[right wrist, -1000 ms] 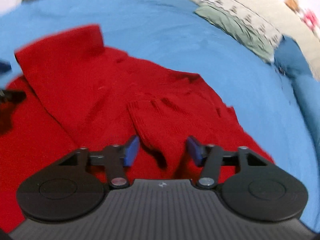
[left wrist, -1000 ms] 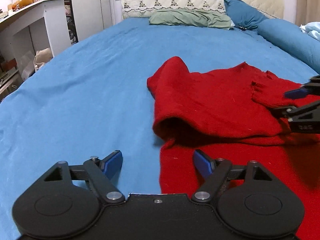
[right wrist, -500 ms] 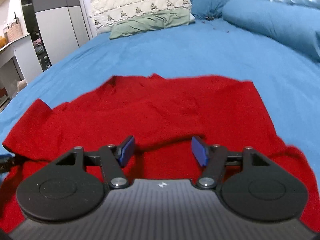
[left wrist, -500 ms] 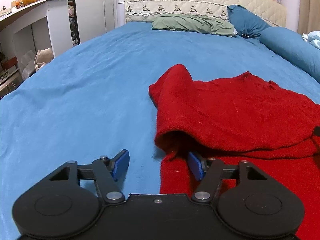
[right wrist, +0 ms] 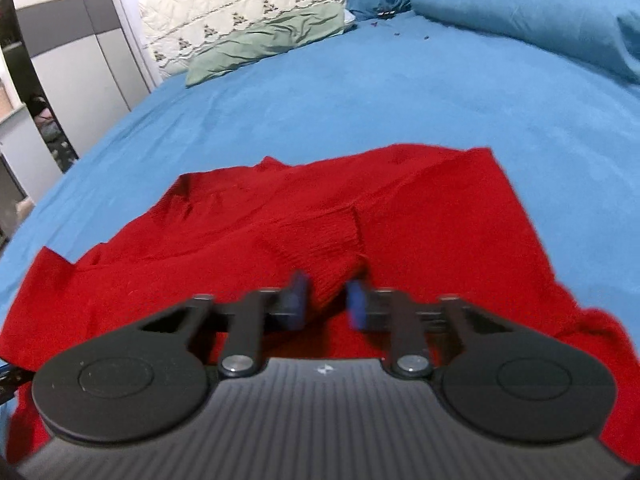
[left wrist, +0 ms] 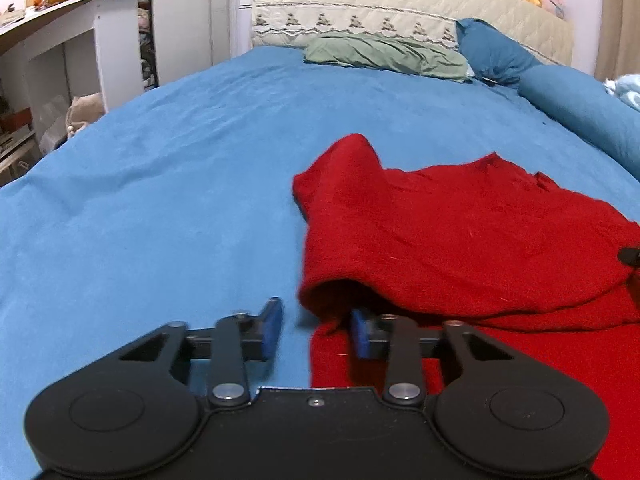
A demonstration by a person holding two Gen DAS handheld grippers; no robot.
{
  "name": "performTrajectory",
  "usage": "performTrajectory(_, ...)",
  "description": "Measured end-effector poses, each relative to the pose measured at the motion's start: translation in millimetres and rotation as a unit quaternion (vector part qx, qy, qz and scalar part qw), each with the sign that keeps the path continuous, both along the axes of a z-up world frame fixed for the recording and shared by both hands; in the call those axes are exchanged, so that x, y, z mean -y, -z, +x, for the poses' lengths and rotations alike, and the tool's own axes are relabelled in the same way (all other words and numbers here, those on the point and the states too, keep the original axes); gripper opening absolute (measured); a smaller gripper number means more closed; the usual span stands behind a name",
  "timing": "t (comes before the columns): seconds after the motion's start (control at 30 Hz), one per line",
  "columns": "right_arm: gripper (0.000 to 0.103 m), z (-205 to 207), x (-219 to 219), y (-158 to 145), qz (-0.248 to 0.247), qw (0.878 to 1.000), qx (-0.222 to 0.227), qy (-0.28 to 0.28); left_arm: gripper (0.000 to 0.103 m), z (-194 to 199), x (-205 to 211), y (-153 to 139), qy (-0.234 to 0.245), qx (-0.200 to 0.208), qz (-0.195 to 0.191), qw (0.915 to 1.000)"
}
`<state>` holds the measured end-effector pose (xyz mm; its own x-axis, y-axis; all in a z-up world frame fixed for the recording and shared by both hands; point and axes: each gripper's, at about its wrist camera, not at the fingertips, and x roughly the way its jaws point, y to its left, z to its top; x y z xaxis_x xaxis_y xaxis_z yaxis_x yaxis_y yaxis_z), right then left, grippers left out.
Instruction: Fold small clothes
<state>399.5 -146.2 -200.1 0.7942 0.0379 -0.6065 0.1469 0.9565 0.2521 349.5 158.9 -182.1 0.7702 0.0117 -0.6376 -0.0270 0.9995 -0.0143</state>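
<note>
While one red knit sweater lies on the blue bed, two grippers work it: left gripper closing on its near-left edge, right gripper clamped on a fold.

Dim indoor light; fisheye bending at edges; motion blur on tongs.

blue-sheeted bed — red sweater, green pillow, blue pillows lying on it
</note>
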Motion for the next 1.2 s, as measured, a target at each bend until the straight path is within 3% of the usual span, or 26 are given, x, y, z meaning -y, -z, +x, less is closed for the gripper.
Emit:
performTrajectory(0.03,0.021,0,1,-4,-0.002,1.0,0.005,-0.003,0.015,0,2,0,0.007,-0.001,0.001,1.0)
performTrajectory(0.2,0.021,-16,17,-51,-0.051,0.995,0.077,0.022,0.012,-1,1,-1,0.006,-0.005,-0.004,1.0)
performTrajectory(0.3,0.021,-27,41,-64,-0.065,0.993,0.093,0.042,0.011,-1,3,-1,0.008,-0.009,0.0,0.9999)
performTrajectory(0.53,0.024,-33,56,-8,-0.092,0.996,0.019,0.014,0.014,-10,10,-9,0.018,-0.025,0.036,0.9989)
performTrajectory(0.6,0.034,-41,59,-5,-0.079,0.996,0.011,0.031,0.017,-21,17,-25,0.022,-0.002,0.065,0.9976)
performTrajectory(0.67,0.072,-54,58,-10,-0.082,0.995,0.018,0.049,0.029,-30,26,-45,0.034,0.036,0.081,0.9955)
performTrajectory(0.73,0.088,-72,54,-19,-0.097,0.992,0.058,0.052,0.047,-31,34,-56,0.058,0.058,0.064,0.9946)
performTrajectory(0.8,0.088,-74,46,-26,-0.104,0.991,0.079,0.025,0.051,-24,42,-54,0.085,0.059,0.033,0.9941)
performTrajectory(0.97,0.088,-51,27,-18,-0.104,0.991,0.065,-0.047,0.051,3,49,-15,0.091,0.001,-0.014,0.9957)
performTrajectory(1.03,0.088,-41,25,-7,-0.109,0.992,0.048,-0.045,0.053,8,44,0,0.085,-0.017,-0.03,0.9958)
performTrajectory(1.13,0.089,-28,36,15,-0.091,0.995,0.014,-0.025,0.053,9,37,1,0.083,-0.018,-0.054,0.9949)
performTrajectory(1.2,0.089,-28,43,20,-0.07,0.997,0.029,-0.021,0.054,11,31,0,0.082,-0.022,-0.065,0.9942)
